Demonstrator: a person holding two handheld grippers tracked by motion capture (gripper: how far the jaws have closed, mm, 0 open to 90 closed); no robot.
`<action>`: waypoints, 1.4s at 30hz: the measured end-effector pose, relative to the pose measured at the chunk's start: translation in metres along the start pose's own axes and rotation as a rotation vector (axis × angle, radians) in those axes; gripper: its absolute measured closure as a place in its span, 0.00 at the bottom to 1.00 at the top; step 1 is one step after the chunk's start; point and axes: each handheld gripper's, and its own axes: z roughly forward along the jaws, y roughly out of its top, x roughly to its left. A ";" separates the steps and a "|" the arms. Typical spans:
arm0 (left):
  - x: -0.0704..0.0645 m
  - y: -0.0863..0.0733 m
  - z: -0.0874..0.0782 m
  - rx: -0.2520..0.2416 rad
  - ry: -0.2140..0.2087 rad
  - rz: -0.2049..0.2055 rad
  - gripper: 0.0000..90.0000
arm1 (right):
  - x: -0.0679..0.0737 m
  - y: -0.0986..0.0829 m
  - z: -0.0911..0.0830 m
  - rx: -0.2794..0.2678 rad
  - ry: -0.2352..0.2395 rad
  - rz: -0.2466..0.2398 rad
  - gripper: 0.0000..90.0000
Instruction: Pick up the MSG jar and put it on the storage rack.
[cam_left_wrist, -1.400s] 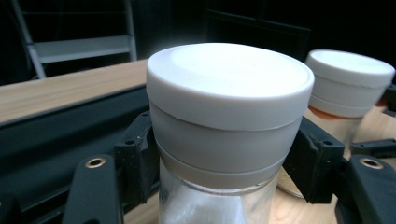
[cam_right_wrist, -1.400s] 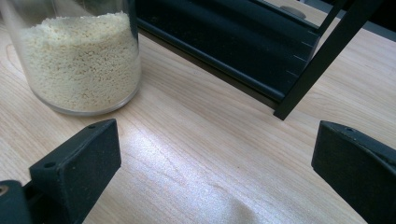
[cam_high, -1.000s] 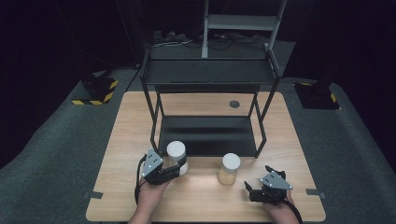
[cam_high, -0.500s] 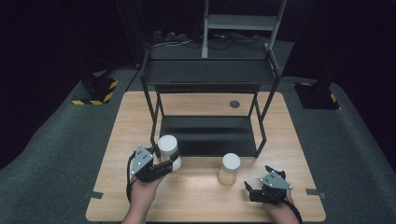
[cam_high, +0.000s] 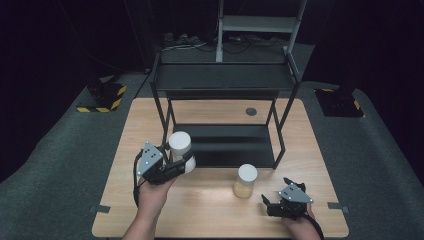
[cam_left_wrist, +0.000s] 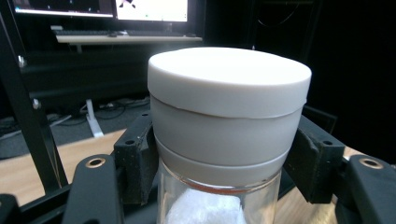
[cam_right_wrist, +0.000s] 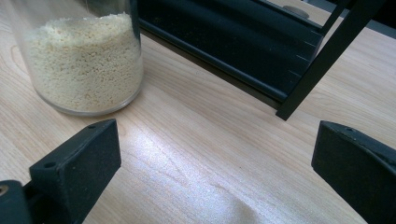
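Observation:
My left gripper (cam_high: 176, 164) is shut on a glass jar with a white lid (cam_high: 179, 144), held off the table near the rack's front left leg. In the left gripper view the jar (cam_left_wrist: 227, 121) sits between both jaws, with white contents visible below the lid. A second jar (cam_high: 245, 181) with a white lid and yellowish grains stands on the wooden table (cam_high: 210, 215) in front of the rack. My right gripper (cam_high: 273, 204) rests low at the front right, open, with nothing between its jaws. The grain jar (cam_right_wrist: 84, 60) appears at the upper left of the right gripper view.
A black two-level metal rack (cam_high: 224, 80) stands on the back half of the table; its lower shelf (cam_high: 227, 145) is bare. A round dark grommet (cam_high: 251, 111) sits behind it. Dark carpet surrounds the table. The rack's foot (cam_right_wrist: 299, 88) crosses the right gripper view.
My left gripper has carried the white-lidded jar leftward and up toward the rack's front left leg. The right gripper and the grain jar have stayed where they were.

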 end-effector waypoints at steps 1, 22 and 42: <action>0.000 0.000 0.000 0.000 0.000 0.000 0.39 | 0.000 0.000 0.000 0.000 0.000 0.000 0.00; -0.001 0.055 0.010 -0.048 0.006 0.022 0.39 | -0.003 -0.001 0.000 -0.002 0.011 0.010 0.00; 0.003 0.108 0.019 -0.107 0.018 0.028 0.39 | -0.004 -0.002 -0.001 -0.009 0.010 0.016 0.00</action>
